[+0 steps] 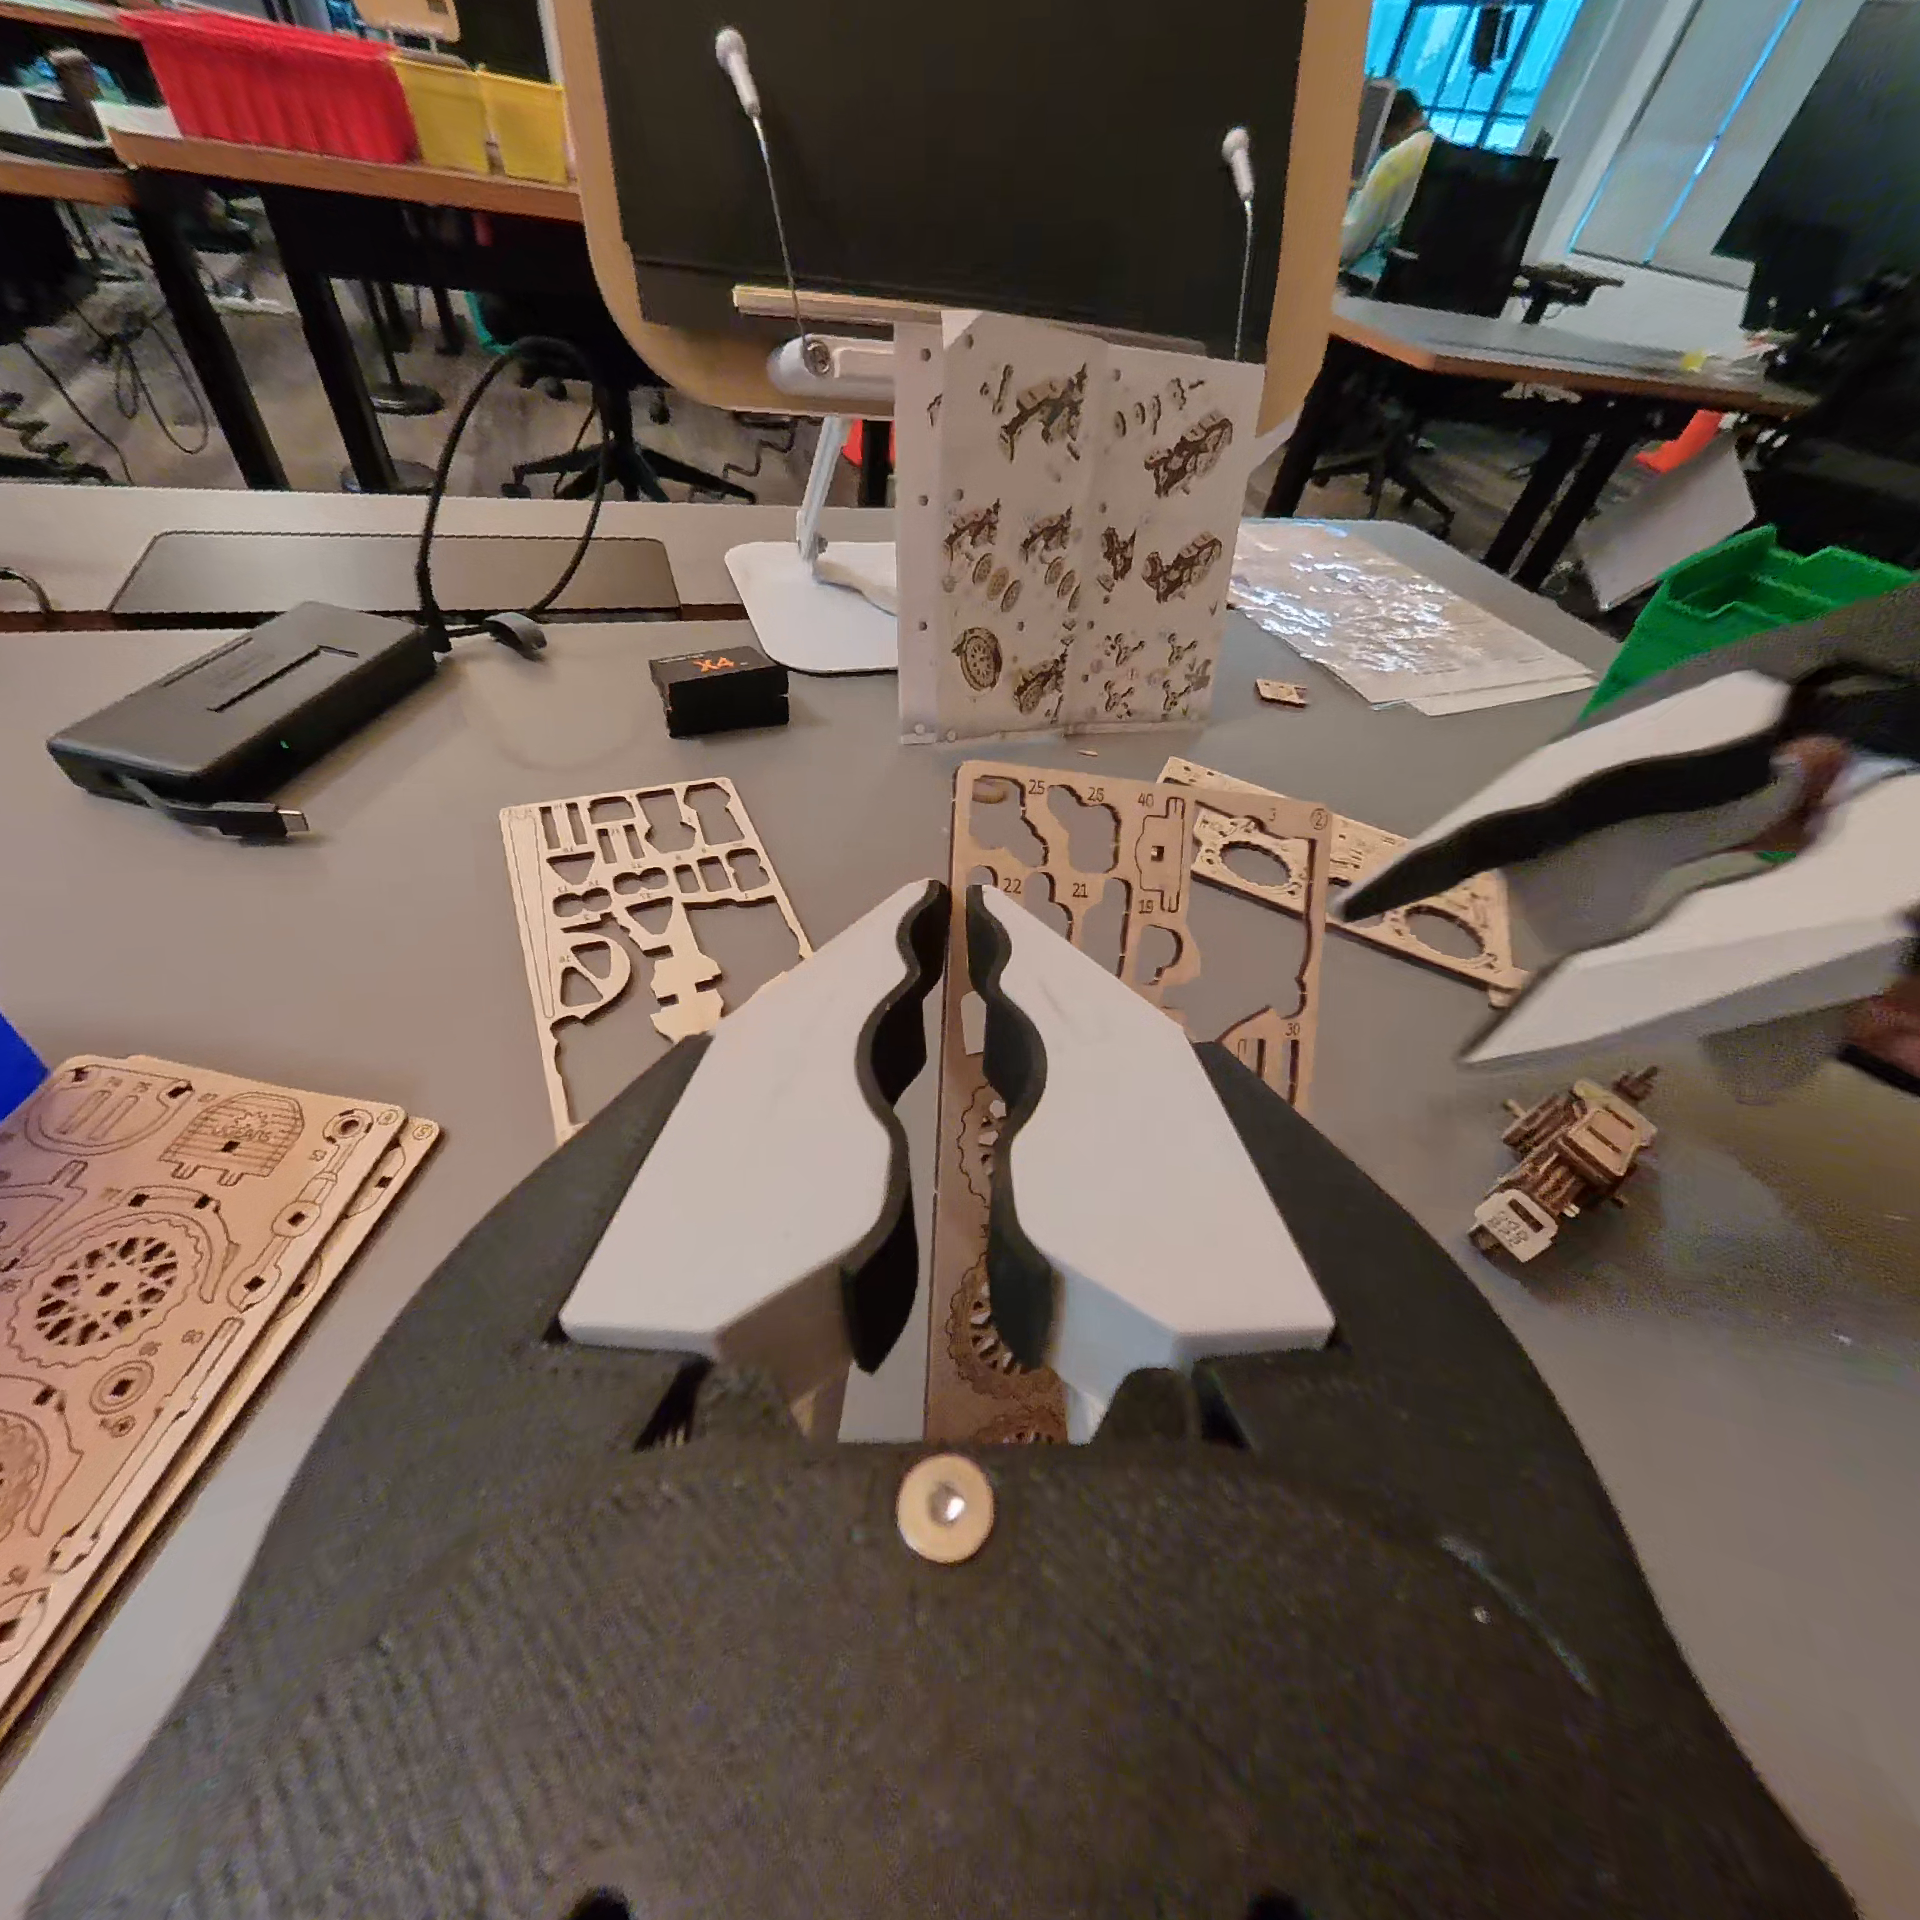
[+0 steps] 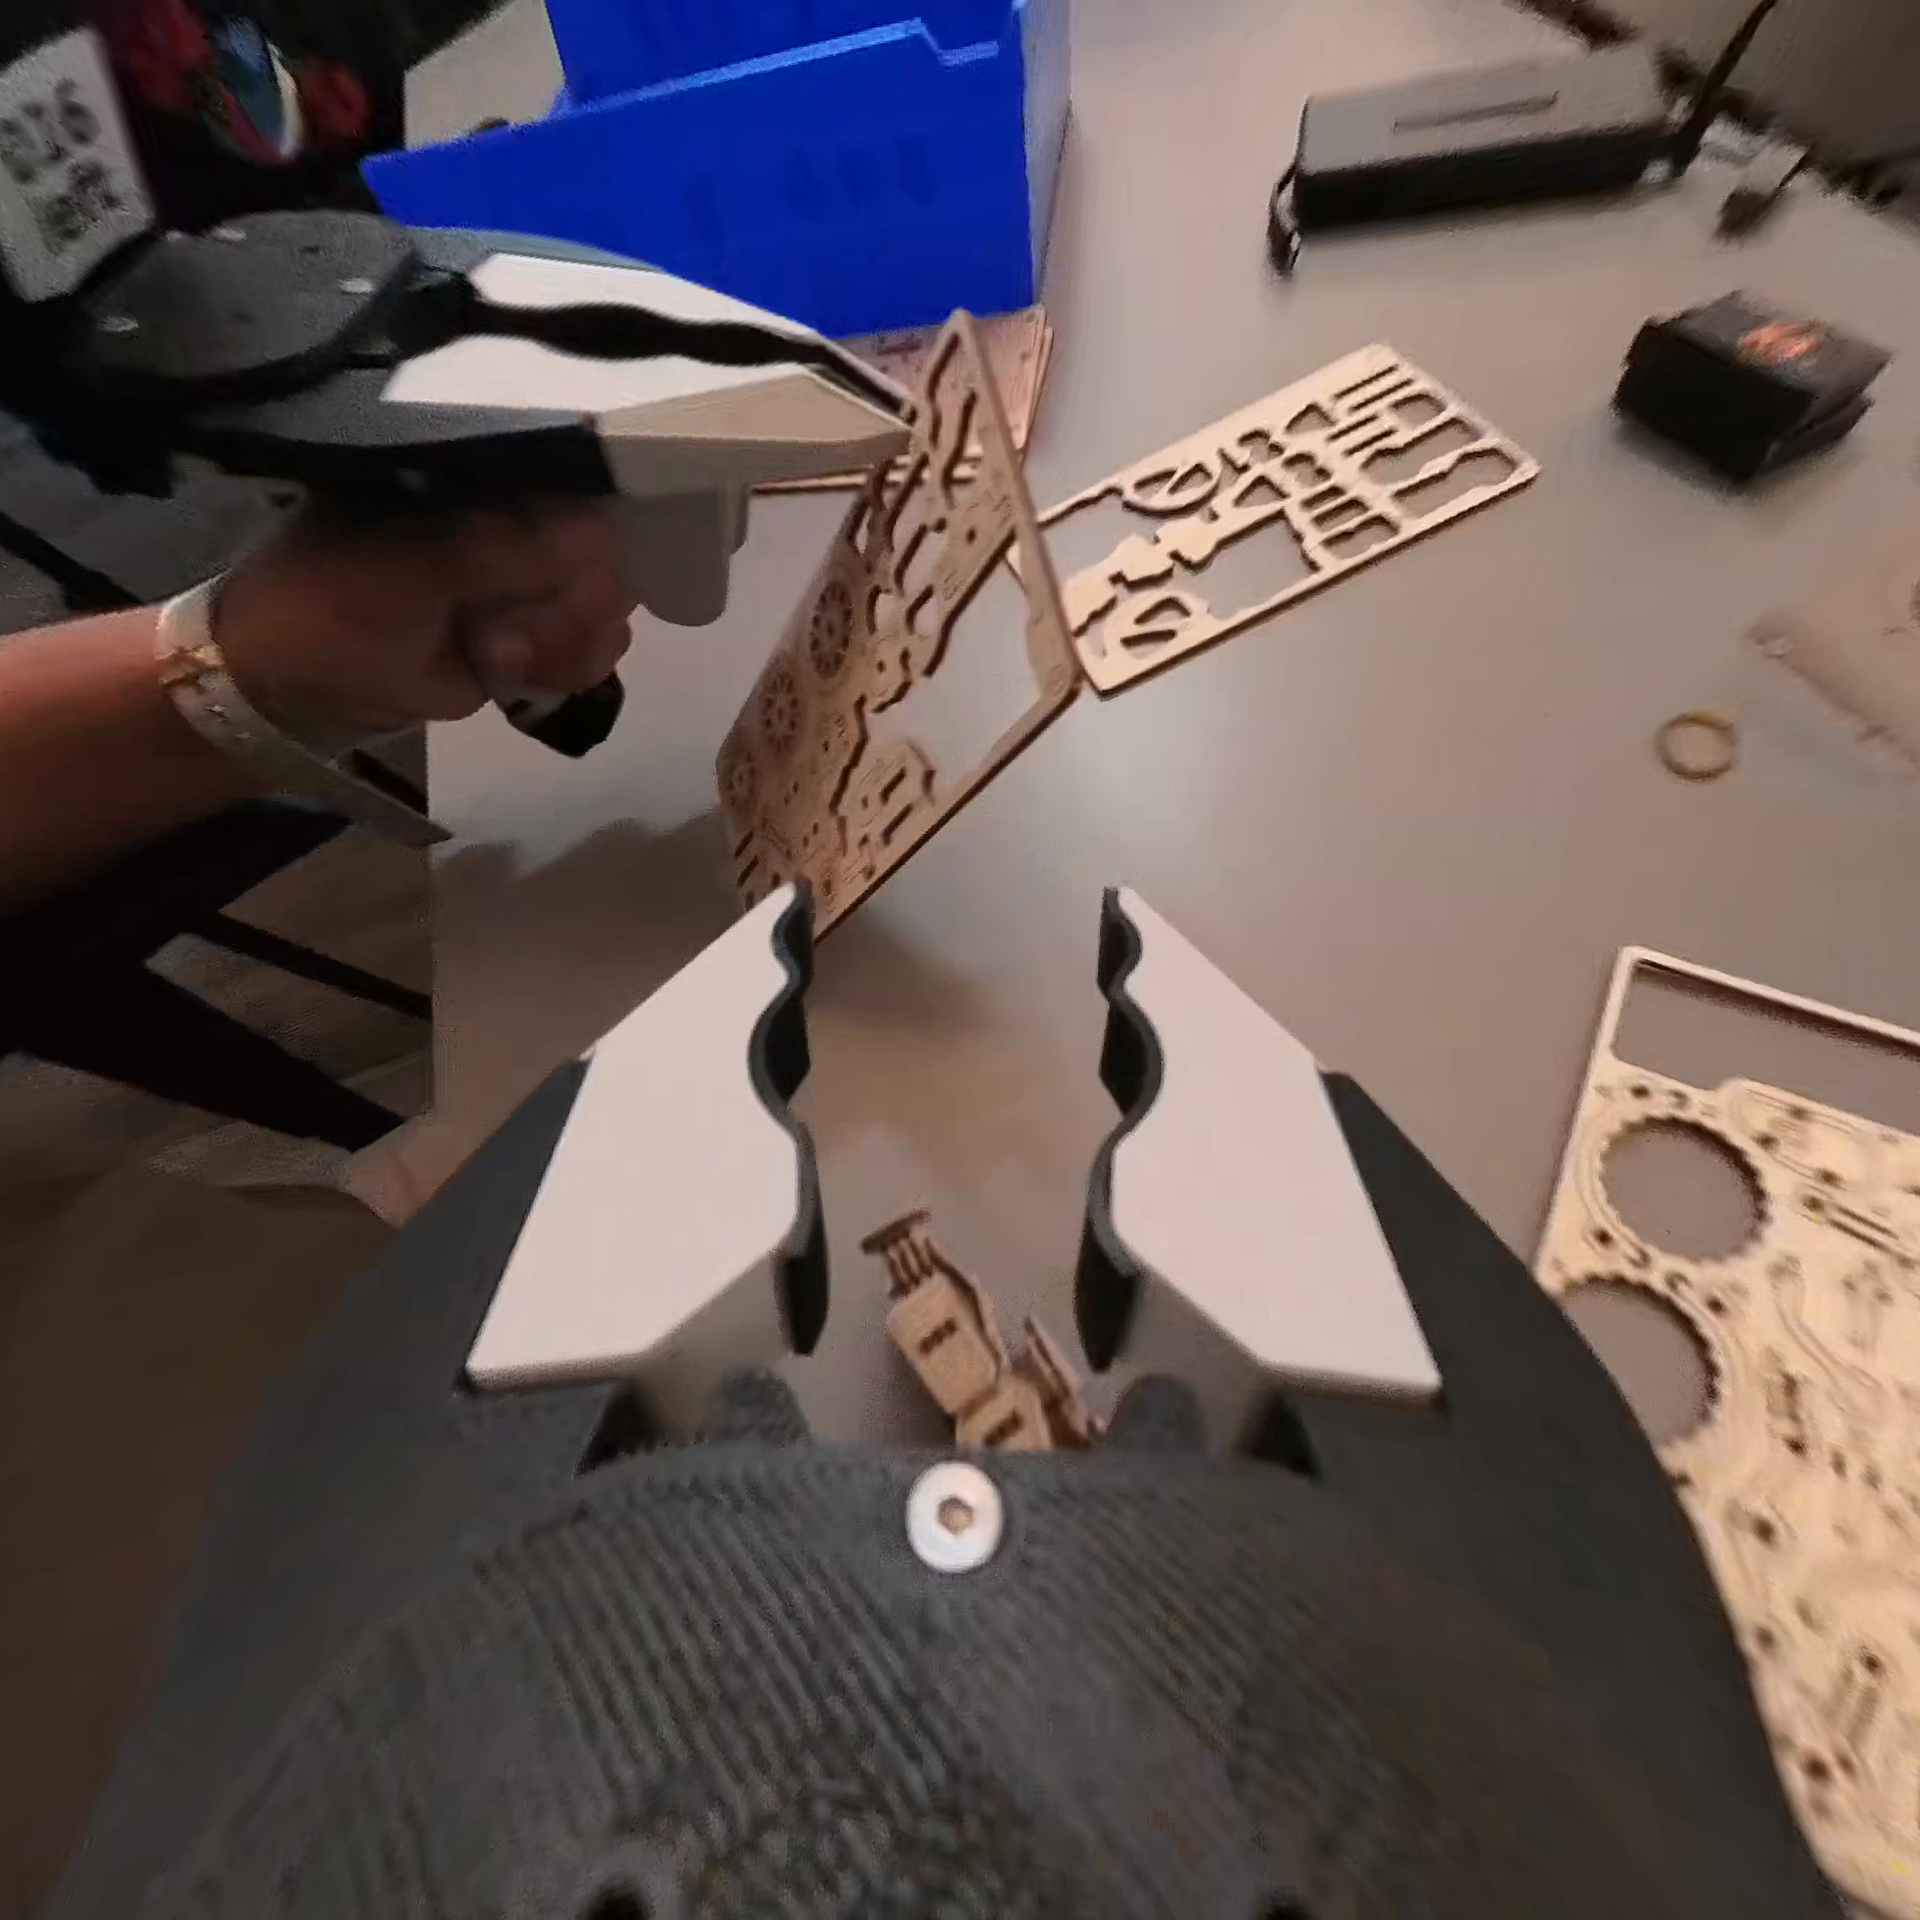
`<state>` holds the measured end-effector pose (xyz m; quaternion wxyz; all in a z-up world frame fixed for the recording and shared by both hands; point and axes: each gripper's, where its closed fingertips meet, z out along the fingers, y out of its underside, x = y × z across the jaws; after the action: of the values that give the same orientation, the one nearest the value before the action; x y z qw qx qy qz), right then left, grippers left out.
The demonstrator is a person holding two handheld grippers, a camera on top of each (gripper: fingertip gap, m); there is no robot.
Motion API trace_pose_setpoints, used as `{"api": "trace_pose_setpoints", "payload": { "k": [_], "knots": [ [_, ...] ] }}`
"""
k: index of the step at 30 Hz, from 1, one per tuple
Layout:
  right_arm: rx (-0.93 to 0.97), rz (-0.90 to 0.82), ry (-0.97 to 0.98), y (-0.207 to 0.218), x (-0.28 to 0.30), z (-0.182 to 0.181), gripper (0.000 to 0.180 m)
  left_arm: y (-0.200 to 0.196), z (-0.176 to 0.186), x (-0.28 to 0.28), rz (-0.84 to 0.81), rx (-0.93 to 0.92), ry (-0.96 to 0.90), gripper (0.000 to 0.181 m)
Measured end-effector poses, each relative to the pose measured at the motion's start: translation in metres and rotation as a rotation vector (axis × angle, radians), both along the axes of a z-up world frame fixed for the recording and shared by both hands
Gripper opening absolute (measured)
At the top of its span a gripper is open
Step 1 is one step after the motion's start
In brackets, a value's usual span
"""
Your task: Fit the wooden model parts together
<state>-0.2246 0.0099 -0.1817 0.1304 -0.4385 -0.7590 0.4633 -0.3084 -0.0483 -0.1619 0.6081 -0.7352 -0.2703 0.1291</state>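
Even indoor light, soft shadows on the grey table [image 1: 395,935]; fisheye bending at edges; right view motion-blurred

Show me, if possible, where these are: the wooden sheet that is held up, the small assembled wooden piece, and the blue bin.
wooden sheet [image 2: 894,665], right wrist view, its cut-out middle.
small assembled wooden piece [image 1: 1569,1153], left wrist view, its body.
blue bin [image 2: 790,177], right wrist view, its front wall.

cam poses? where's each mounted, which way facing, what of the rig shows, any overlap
Left wrist view: on the left gripper, facing along the table to the booklet; own fingers shut on a wooden sheet.
Right wrist view: on the right gripper, facing down and across the table to the blue bin; own fingers open; a hand shows.
Shared: each sees the other gripper, the held sheet, the black box.
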Motion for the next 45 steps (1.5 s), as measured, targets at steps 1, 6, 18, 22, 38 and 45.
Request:
{"api": "trace_pose_setpoints", "payload": {
  "k": [1,6,18,22,38,45],
  "knots": [
    [-0.008,0.011,-0.043,-0.004,-0.007,-0.007,0.054,0.001,0.000,0.001,-0.015,0.016,-0.013,0.000],
    [-0.004,0.114,-0.195,-0.024,-0.018,-0.037,0.034,0.007,-0.003,0.006,-0.100,0.116,-0.112,0.001],
    [-0.447,0.230,-0.153,-0.019,-0.009,0.025,0.000,0.005,0.016,0.005,-0.222,0.367,-0.109,0.055],
    [-0.563,0.197,-0.109,0.004,-0.011,0.049,0.000,0.025,0.004,0.036,-0.415,0.340,-0.231,0.059],
    [-0.743,0.127,-0.013,0.029,-0.011,0.084,0.008,0.052,0.003,0.106,-0.699,0.313,-0.285,0.001],
    [-0.589,-0.063,0.121,0.059,-0.024,0.079,0.046,0.039,0.025,0.076,-0.597,0.524,-0.390,0.001]
  ]
}}
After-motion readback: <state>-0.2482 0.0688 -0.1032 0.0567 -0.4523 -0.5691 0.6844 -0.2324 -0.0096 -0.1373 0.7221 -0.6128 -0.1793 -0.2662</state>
